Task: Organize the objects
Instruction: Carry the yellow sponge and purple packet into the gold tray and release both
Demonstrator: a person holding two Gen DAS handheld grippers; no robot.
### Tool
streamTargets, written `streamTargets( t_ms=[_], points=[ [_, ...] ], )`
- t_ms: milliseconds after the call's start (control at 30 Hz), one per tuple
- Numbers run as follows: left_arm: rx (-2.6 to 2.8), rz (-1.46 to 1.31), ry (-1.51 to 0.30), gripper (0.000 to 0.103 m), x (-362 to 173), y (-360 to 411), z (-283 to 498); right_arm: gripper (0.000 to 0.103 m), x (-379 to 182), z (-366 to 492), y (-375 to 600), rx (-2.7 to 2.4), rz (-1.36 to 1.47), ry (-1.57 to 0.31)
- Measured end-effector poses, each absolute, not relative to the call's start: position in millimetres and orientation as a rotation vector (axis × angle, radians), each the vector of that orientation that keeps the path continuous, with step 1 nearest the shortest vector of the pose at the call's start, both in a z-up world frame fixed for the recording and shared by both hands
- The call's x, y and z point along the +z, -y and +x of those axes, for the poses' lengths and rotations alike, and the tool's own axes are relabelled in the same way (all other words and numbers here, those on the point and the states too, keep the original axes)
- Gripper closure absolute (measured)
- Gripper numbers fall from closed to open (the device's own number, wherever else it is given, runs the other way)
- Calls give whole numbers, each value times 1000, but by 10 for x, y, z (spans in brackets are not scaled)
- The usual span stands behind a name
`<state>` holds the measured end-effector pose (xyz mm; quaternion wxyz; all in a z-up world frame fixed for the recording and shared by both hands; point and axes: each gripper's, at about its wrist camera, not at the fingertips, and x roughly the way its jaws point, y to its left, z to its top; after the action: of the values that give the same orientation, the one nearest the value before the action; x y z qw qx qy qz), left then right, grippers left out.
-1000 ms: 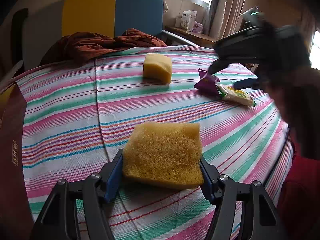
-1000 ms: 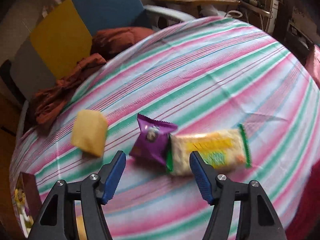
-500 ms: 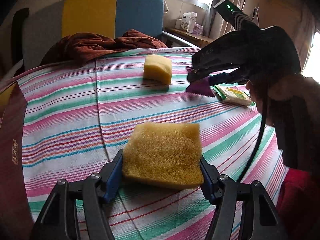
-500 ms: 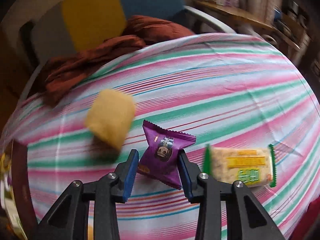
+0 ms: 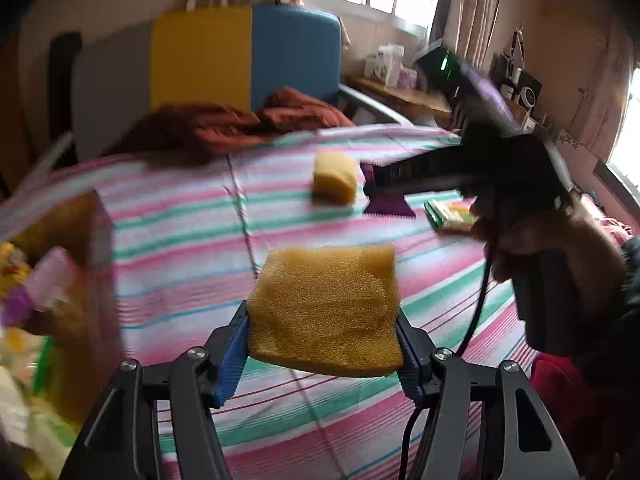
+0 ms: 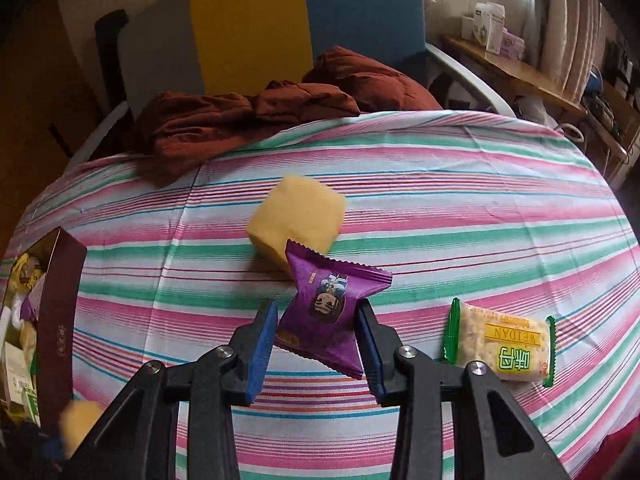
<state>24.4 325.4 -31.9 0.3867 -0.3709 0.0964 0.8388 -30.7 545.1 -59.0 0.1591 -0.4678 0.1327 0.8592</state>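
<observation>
Porous matt foam sponge (image 5: 324,308), glossy purple foil packet (image 6: 324,312) (crimped edges), striped woven cloth bedsheet (image 6: 440,184).

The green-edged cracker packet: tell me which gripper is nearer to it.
Right. The right gripper sits just left of the cracker packet, clamping the purple packet; the left gripper holds a sponge farther away.

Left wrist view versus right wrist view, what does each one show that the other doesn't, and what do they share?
Only the left wrist view shows the big sponge gripped across the left gripper, plus the right gripper seen from outside.

Only the right wrist view shows the purple packet between the right gripper's jaws, and the cracker pack's print.

Both show the small sponge, the striped cloth, the brown box at left, and the red fabric.
</observation>
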Motion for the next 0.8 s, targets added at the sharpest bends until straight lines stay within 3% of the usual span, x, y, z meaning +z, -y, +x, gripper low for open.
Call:
streamTargets(
  t_ms=[333,800],
  points=[
    [2240,-872,-223,39,62,-2751,344,64,-596,-332,-5206,2476,-1356,-266],
    [2269,-897,-189,38,11,-2548,342,64,-798,-374,-5024,2425,-1463,-177]
  ],
)
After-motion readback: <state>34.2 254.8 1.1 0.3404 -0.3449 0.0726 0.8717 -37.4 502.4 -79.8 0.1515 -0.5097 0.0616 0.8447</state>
